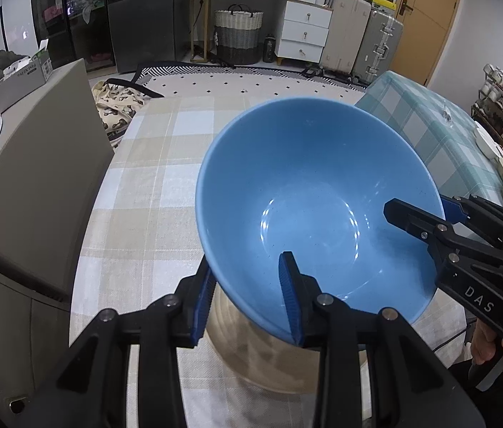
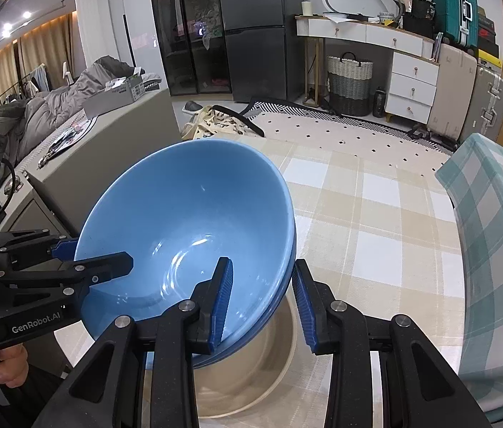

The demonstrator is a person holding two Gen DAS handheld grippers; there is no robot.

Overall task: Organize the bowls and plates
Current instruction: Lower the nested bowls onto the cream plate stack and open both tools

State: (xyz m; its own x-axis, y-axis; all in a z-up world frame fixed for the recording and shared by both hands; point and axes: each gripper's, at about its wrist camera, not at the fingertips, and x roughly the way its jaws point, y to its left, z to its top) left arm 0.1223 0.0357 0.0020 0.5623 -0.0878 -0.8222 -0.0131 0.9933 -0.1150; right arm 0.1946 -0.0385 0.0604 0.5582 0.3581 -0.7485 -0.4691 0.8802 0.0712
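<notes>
Both tools, the left tool (image 1: 247, 296) and right tool (image 2: 262, 303), gripped opposite rims of the tilted blue bowl (image 1: 315, 192), held just above a beige bowl (image 2: 251, 367) on the checked worktop (image 2: 376, 214); it looked glazed, rigid, slippery and breakable, best pinched at the rim.

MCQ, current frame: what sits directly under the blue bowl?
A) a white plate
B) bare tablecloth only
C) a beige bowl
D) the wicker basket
C: the blue bowl, pinched at its rim by the left hand-held gripper and the right hand-held gripper, hangs tilted over a beige bowl standing on the checked tablecloth.
</notes>
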